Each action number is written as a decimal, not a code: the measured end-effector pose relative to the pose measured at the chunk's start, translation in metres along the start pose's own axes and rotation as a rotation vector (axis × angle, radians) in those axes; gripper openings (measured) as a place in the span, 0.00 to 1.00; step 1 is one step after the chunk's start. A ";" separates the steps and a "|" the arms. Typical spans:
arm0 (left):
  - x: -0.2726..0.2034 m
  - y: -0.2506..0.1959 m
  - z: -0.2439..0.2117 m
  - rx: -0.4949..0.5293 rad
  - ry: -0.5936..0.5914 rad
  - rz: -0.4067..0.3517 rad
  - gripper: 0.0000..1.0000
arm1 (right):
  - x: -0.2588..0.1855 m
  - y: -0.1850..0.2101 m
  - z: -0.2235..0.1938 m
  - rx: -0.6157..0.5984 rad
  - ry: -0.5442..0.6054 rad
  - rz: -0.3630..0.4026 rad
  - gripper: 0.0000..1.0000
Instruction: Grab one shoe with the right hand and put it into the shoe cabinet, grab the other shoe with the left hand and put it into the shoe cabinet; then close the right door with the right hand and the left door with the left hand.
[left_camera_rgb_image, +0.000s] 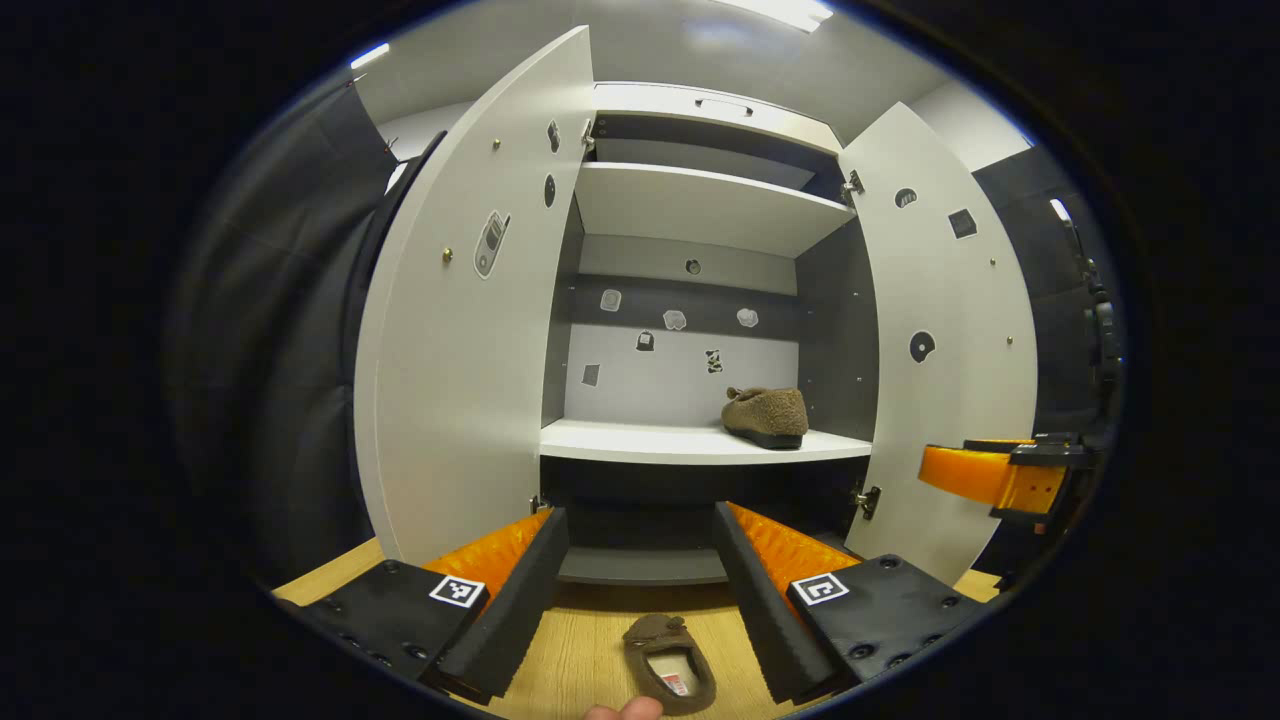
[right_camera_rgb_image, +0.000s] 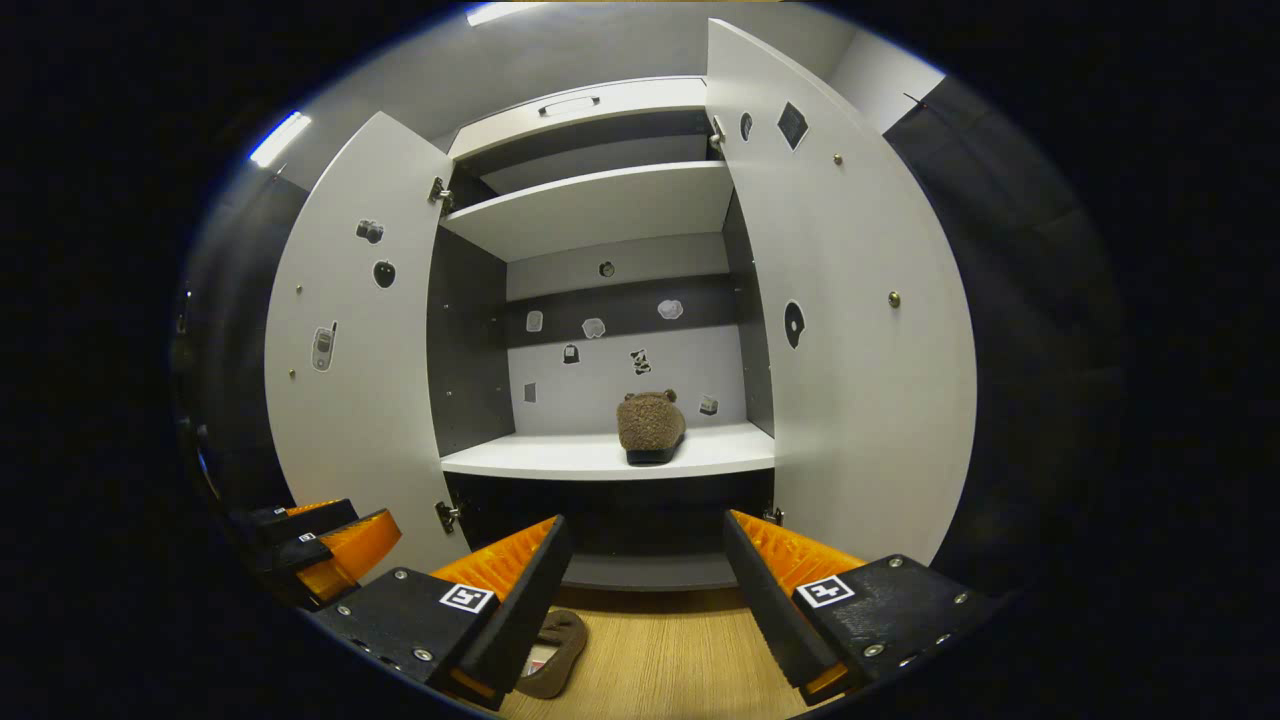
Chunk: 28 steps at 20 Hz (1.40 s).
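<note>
One brown fuzzy shoe (left_camera_rgb_image: 768, 416) (right_camera_rgb_image: 650, 427) rests on the middle shelf (left_camera_rgb_image: 640, 441) (right_camera_rgb_image: 600, 455) of the white shoe cabinet, towards its right side. The second brown shoe (left_camera_rgb_image: 670, 663) (right_camera_rgb_image: 552, 654) lies on the wooden floor in front of the cabinet. My left gripper (left_camera_rgb_image: 640, 560) hovers open just above and behind that floor shoe, with nothing between its fingers. My right gripper (right_camera_rgb_image: 645, 565) is also open and holds nothing; the floor shoe lies partly under its left finger. Both cabinet doors, left (left_camera_rgb_image: 460, 330) (right_camera_rgb_image: 350, 380) and right (left_camera_rgb_image: 950, 340) (right_camera_rgb_image: 850, 300), stand wide open.
An upper shelf (left_camera_rgb_image: 700, 205) (right_camera_rgb_image: 590, 205) spans the cabinet above. My right gripper (left_camera_rgb_image: 1000, 475) shows beyond the right door in the left gripper view; my left gripper (right_camera_rgb_image: 320, 545) shows low by the left door in the right gripper view. A fingertip (left_camera_rgb_image: 625, 709) pokes in at the bottom.
</note>
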<state>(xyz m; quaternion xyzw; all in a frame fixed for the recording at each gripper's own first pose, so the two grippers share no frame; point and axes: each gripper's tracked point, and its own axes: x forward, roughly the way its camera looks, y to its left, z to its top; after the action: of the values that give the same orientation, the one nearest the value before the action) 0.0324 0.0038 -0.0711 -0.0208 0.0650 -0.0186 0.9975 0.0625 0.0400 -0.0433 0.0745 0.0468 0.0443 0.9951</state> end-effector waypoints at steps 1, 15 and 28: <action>0.006 0.001 -0.013 -0.004 0.038 -0.013 0.94 | -0.002 0.000 -0.002 -0.004 0.000 0.004 0.94; 0.049 0.017 -0.286 -0.047 0.762 -0.014 0.92 | -0.028 -0.004 -0.031 0.024 0.059 0.013 0.94; 0.095 0.021 -0.297 0.007 0.695 0.017 0.39 | -0.040 -0.017 -0.030 0.027 0.064 -0.031 0.94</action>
<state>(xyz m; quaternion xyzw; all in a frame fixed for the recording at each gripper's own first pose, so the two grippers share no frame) 0.0881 0.0093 -0.3788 -0.0094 0.4011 -0.0164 0.9158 0.0213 0.0242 -0.0724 0.0856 0.0805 0.0304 0.9926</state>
